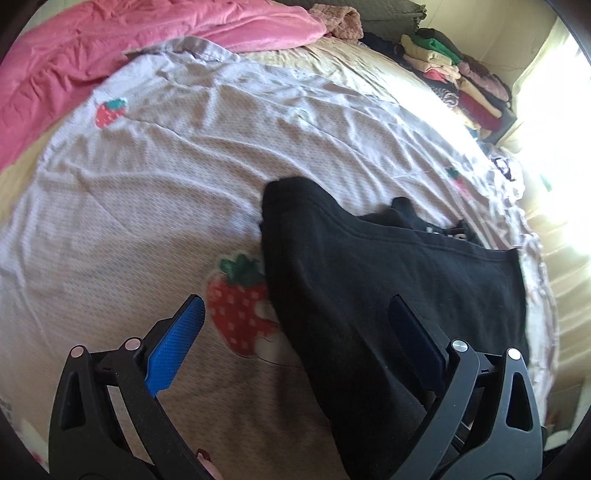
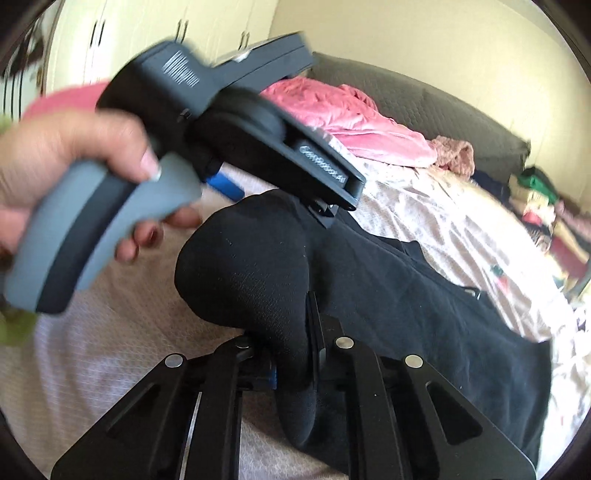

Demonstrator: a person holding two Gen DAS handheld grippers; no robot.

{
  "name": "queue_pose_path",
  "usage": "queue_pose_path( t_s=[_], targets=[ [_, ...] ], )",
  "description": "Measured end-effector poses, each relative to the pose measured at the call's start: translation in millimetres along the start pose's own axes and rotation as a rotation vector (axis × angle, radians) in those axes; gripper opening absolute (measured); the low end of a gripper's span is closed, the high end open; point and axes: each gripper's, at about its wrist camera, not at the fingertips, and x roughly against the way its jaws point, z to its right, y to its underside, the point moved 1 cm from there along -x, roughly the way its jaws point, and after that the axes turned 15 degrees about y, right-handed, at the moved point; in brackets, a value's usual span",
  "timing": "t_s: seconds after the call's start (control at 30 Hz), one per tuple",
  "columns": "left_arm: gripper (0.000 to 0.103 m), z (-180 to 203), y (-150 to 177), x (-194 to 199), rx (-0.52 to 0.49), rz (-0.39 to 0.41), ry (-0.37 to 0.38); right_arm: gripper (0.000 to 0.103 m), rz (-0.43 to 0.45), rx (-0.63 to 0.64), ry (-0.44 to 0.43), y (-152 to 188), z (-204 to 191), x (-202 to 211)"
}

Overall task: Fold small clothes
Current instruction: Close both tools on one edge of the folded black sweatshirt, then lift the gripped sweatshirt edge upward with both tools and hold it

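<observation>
A black garment (image 1: pixel 369 277) lies spread on a pale sheet with strawberry prints (image 1: pixel 166 177). My left gripper (image 1: pixel 295 328) hovers open over the garment's left edge. One blue pad (image 1: pixel 177 343) is above the sheet and the other finger (image 1: pixel 417 339) above the black cloth, with nothing pinched. In the right wrist view my right gripper (image 2: pixel 295 354) is shut on a raised fold of the black garment (image 2: pixel 251 273), which bulges up from between the jaws. Beyond it a person's hand (image 2: pixel 55 158) holds the left tool's grey handle (image 2: pixel 92 236) over the same garment.
A pink blanket (image 1: pixel 147 48) is bunched at the far side of the bed. A stack of folded clothes (image 1: pixel 454 74) sits at the far right corner near a bright window. A dark headboard (image 2: pixel 424 107) and pale wardrobe doors (image 2: pixel 147 29) stand behind.
</observation>
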Motion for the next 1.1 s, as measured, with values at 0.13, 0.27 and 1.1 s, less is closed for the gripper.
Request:
queue_pose_path(
  t_s=[0.13, 0.27, 1.1],
  targets=[
    [0.093, 14, 5, -6, 0.021, -0.017, 0.057, 0.011, 0.034, -0.046, -0.008, -2, 18, 11],
    [0.089, 29, 8, -11, 0.038, -0.017, 0.101, 0.01, 0.058, -0.067, -0.004, 0, 31, 23],
    [0.027, 130, 13, -6, -0.08, 0.01, 0.113, 0.01, 0.118, -0.267, -0.01, 29, 83, 79]
  ],
)
